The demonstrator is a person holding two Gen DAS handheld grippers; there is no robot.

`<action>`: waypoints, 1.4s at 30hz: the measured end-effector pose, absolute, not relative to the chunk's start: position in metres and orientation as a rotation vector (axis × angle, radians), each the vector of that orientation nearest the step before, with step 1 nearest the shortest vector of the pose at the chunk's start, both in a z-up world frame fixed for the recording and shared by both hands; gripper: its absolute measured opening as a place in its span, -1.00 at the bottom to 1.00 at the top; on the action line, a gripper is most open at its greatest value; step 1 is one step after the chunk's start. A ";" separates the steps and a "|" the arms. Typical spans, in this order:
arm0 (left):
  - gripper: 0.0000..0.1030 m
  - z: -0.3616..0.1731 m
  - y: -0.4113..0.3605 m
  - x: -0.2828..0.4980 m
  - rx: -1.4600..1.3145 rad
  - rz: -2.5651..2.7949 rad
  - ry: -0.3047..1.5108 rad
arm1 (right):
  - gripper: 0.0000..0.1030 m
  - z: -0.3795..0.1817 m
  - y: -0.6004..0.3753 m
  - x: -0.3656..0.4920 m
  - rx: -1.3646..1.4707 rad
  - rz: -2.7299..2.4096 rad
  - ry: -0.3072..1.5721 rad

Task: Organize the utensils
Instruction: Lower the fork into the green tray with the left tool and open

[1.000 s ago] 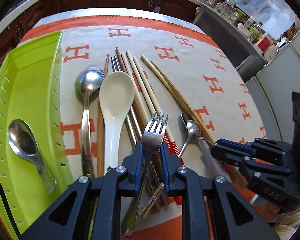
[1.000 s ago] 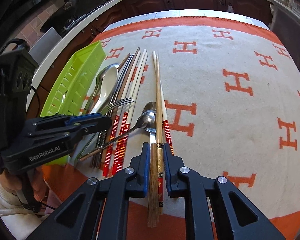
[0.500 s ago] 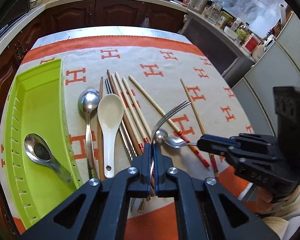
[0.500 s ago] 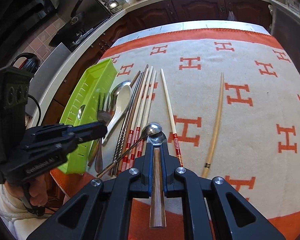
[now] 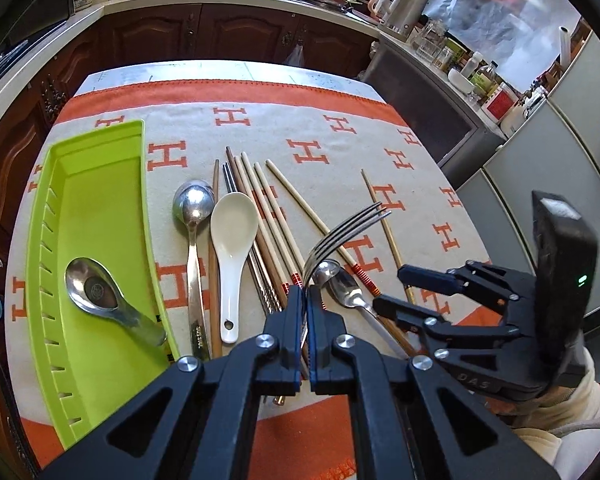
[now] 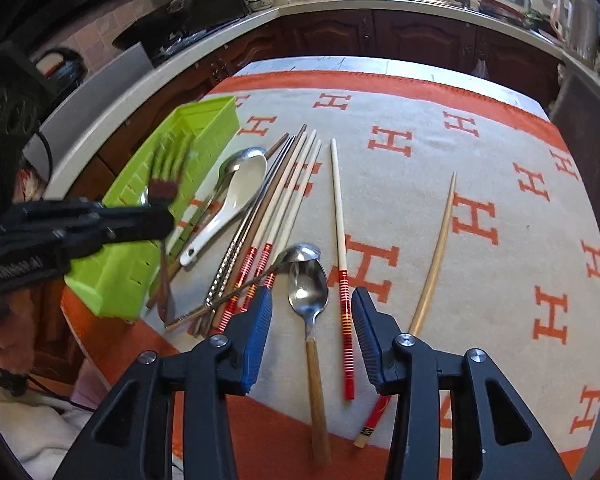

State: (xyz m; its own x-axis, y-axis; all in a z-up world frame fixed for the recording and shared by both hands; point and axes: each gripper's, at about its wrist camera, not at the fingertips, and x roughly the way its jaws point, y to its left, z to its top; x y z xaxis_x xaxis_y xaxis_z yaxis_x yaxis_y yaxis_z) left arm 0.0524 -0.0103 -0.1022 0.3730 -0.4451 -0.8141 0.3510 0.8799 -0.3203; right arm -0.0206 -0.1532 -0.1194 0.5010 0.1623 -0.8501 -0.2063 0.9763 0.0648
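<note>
Two grippers: my left gripper [image 5: 305, 304] has its jaws clamped on a steel fork [image 5: 342, 236]; my right gripper [image 6: 311, 320] gapes wide over the wooden-handled spoon [image 6: 309, 300].

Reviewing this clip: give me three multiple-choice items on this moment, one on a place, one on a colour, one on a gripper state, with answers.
1. Where does the short steel spoon lie?
A. in the green tray
B. on the cloth by the chopsticks
C. in a gripper

2. What colour is the ceramic spoon?
A. red
B. white
C. black

3. How are the grippers?
A. both open
B. left gripper shut on the fork, right gripper open
C. right shut on a spoon

Answers: 1 A, it rests on the tray floor. 2 B, bowl and handle are white. 3 B, the fork stands raised between closed pads; the right pads stand wide apart over the wooden-handled spoon.
</note>
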 end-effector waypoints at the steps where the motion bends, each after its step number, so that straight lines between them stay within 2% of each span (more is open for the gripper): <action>1: -1.00 -0.099 -0.007 0.051 -0.107 -0.509 1.073 | -0.18 -0.121 -0.152 -0.020 -0.060 0.230 1.029; 3: -1.00 -0.091 0.000 0.049 -0.121 -0.503 1.067 | -0.21 -0.128 -0.148 -0.020 -0.076 0.250 1.058; 7: -1.00 -0.069 0.022 0.041 -0.159 -0.491 1.039 | -0.52 -0.140 -0.145 -0.020 -0.087 0.271 1.096; 15: -1.00 -0.032 0.064 0.020 -0.201 -0.436 1.000 | -0.63 -0.157 -0.143 -0.016 -0.130 0.241 1.137; 18: -1.00 -0.024 0.080 0.016 -0.197 -0.385 0.997 | -0.86 -0.158 -0.138 -0.016 -0.181 0.209 1.128; 19: -1.00 -0.025 0.086 0.016 -0.195 -0.357 1.001 | -0.87 -0.158 -0.138 -0.015 -0.186 0.205 1.128; 28: -1.00 -0.091 0.116 0.043 -0.270 -0.198 1.113 | -0.88 -0.143 -0.144 -0.018 -0.089 0.189 1.126; 36: -0.99 -0.140 0.117 0.070 -0.291 -0.147 1.133 | -0.88 -0.094 -0.138 -0.027 0.025 0.251 1.060; 37: -0.96 -0.141 0.116 0.071 -0.287 -0.151 1.128 | -0.88 -0.089 -0.135 -0.026 0.030 0.260 1.053; 39: -0.75 -0.139 0.115 0.069 -0.276 -0.140 1.110 | -0.88 -0.074 -0.126 -0.023 0.051 0.292 1.037; 41: -0.14 -0.133 0.117 0.066 -0.280 -0.140 1.091 | -0.88 -0.063 -0.116 -0.019 0.060 0.320 1.024; 42: 0.02 -0.129 0.118 0.064 -0.280 -0.135 1.080 | -0.88 -0.056 -0.108 -0.016 0.064 0.339 1.016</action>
